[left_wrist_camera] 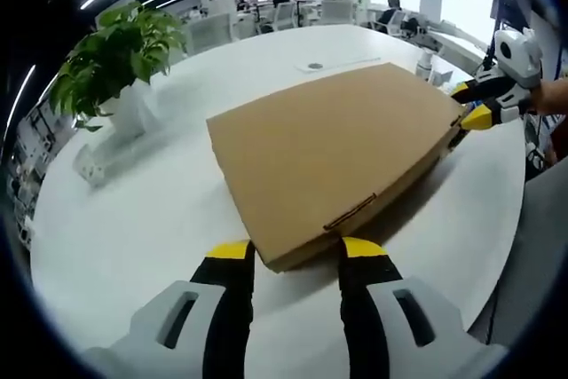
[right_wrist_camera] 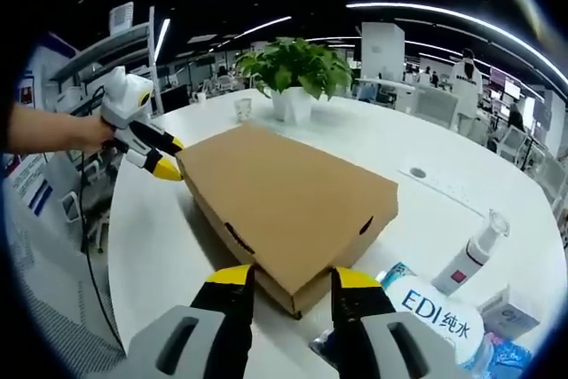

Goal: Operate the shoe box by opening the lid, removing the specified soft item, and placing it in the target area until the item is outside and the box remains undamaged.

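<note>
A flat brown cardboard shoe box (left_wrist_camera: 333,144) lies on the round white table (left_wrist_camera: 133,228) with its lid down. My left gripper (left_wrist_camera: 297,249) is open, its yellow-tipped jaws on either side of the box's near corner. The right gripper (left_wrist_camera: 469,104) comes in from the right at the opposite corner. In the right gripper view the box (right_wrist_camera: 284,197) runs away from my open right gripper (right_wrist_camera: 294,277), whose jaws flank its near corner. The left gripper (right_wrist_camera: 170,159), held by a hand, has its tips at the far left corner. The soft item is hidden inside.
A potted green plant (left_wrist_camera: 115,55) in a white pot stands at the table's left side. Beside the right gripper lie a white spray bottle (right_wrist_camera: 470,259) and a blue-and-white wipes pack (right_wrist_camera: 435,317). A small cup (right_wrist_camera: 242,110) stands near the plant (right_wrist_camera: 293,68). Office desks and people fill the background.
</note>
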`<state>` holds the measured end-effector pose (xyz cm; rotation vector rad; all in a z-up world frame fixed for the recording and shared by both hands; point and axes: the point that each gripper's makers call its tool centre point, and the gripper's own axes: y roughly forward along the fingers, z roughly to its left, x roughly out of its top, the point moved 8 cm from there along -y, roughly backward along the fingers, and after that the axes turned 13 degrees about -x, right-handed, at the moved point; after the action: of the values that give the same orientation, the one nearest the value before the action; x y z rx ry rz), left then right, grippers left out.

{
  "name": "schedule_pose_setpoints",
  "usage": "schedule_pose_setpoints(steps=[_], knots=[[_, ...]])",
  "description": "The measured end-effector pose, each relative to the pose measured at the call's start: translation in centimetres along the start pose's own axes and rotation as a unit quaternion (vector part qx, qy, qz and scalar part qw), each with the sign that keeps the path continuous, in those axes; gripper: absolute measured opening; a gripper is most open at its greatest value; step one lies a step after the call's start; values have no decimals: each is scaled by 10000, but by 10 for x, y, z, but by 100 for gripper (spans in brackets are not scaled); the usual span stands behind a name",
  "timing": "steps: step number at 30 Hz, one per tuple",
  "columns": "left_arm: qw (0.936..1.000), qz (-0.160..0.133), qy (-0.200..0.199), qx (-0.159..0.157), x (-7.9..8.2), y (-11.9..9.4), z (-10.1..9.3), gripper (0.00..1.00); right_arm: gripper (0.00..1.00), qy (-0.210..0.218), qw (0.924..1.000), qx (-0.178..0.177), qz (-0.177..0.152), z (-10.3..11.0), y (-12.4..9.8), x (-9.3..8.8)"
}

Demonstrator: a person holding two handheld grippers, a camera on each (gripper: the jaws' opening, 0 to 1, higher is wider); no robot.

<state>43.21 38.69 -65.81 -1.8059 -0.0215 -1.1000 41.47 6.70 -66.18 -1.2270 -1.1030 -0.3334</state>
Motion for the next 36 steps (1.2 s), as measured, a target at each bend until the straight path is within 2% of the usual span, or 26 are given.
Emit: schedule_pose_setpoints(steps=[4,9,14,19,27,36], knots=[[9999,-97,-50,-80,1,-4,-5,44,39,175,9997,-143,-107,-4,-7,3],[9993,-358,-77,-80,6,-15,-13,49,42,84,9993,-207,-307,-7,-24,9],[9976,-689,-74,-29,10,-28,-22,49,46,97,9987,-322,-386,-15,-41,9],[9965,-836,-72,12,10,-38,-32,51,50,34,9980,-435,-454,-23,-59,7],[9940,-1083,-123,20,3,-53,-54,59,55,10,9968,-628,-486,-37,-89,-3],[9930,-1161,-173,-103,-11,-65,-81,63,59,110,9939,-960,-532,-50,-125,-25]])
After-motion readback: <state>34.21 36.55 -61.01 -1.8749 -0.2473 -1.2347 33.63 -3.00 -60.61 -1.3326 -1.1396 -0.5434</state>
